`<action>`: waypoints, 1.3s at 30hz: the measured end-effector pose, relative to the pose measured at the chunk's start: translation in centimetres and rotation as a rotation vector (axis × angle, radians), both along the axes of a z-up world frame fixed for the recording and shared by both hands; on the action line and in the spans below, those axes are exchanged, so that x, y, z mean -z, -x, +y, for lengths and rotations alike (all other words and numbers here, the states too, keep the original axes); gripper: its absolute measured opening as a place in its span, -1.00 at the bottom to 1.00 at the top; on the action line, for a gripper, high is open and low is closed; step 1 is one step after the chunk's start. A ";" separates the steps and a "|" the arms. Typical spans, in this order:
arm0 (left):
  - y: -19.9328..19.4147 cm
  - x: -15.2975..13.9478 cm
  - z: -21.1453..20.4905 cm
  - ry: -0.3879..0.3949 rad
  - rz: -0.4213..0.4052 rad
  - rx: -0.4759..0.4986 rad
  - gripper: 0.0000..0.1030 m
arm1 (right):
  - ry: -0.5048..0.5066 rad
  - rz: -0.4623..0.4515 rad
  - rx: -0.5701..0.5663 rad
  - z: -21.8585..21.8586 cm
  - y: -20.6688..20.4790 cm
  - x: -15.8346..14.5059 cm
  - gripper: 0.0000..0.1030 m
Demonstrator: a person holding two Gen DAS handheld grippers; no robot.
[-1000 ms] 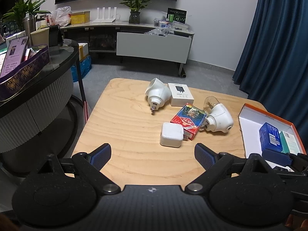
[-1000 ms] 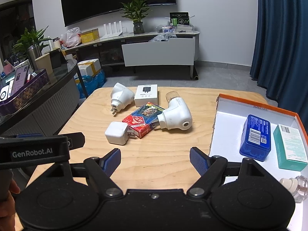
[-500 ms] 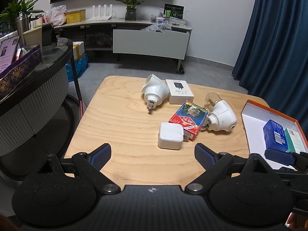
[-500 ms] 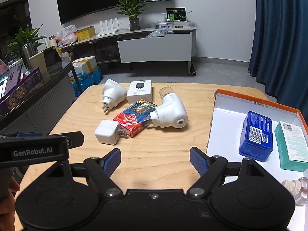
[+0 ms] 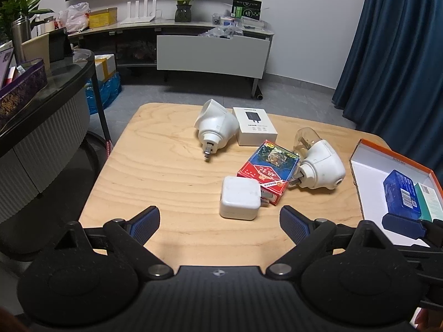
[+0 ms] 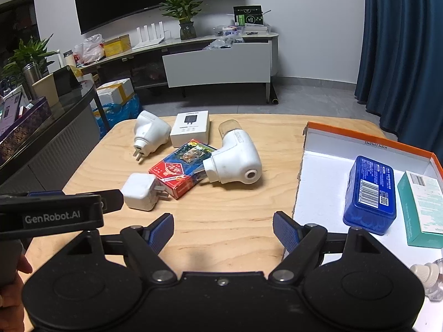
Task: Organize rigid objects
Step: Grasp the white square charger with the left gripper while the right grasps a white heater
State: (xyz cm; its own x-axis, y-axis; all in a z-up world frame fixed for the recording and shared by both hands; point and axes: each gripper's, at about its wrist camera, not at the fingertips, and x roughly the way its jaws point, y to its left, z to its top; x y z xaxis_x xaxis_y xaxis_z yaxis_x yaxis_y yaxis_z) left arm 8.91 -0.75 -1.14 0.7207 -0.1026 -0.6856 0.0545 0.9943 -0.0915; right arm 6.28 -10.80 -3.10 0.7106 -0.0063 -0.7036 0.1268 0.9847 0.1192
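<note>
Your left gripper [image 5: 220, 222] hangs with jaws spread wide and nothing between them; your right gripper [image 6: 223, 228] is the same. On the wooden table [image 5: 166, 171], the white charger cube [image 5: 239, 201] lies at twelve o'clock from the left fingers, touching the red card box [image 5: 268, 171]. At three o'clock, the orange-rimmed box [image 6: 368, 141] holds a blue tin [image 6: 371, 193]

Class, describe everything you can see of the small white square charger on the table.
The white charger is a rounded, glossy plastic cube lying flat on the wooden table, nearest the grippers. Its metal prongs point sideways at the red card box and seem to touch its corner. Faint smudges mark its top. No gripper touches it.
</note>
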 end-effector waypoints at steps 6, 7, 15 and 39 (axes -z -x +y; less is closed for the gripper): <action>-0.9 0.6 -0.5 -0.002 0.008 0.008 0.86 | 0.010 0.007 0.006 -0.5 -0.6 0.4 0.81; -1.0 0.7 -0.6 -0.003 0.008 0.009 0.86 | 0.010 0.007 0.009 -0.6 -0.6 0.5 0.81; -2.4 1.7 -1.2 -0.011 0.028 0.018 0.86 | 0.010 0.009 0.039 -2.0 -1.1 0.7 0.81; -4.6 3.4 -0.4 0.001 0.027 0.049 -0.14 | -0.004 0.006 0.030 -3.0 -4.3 1.2 0.82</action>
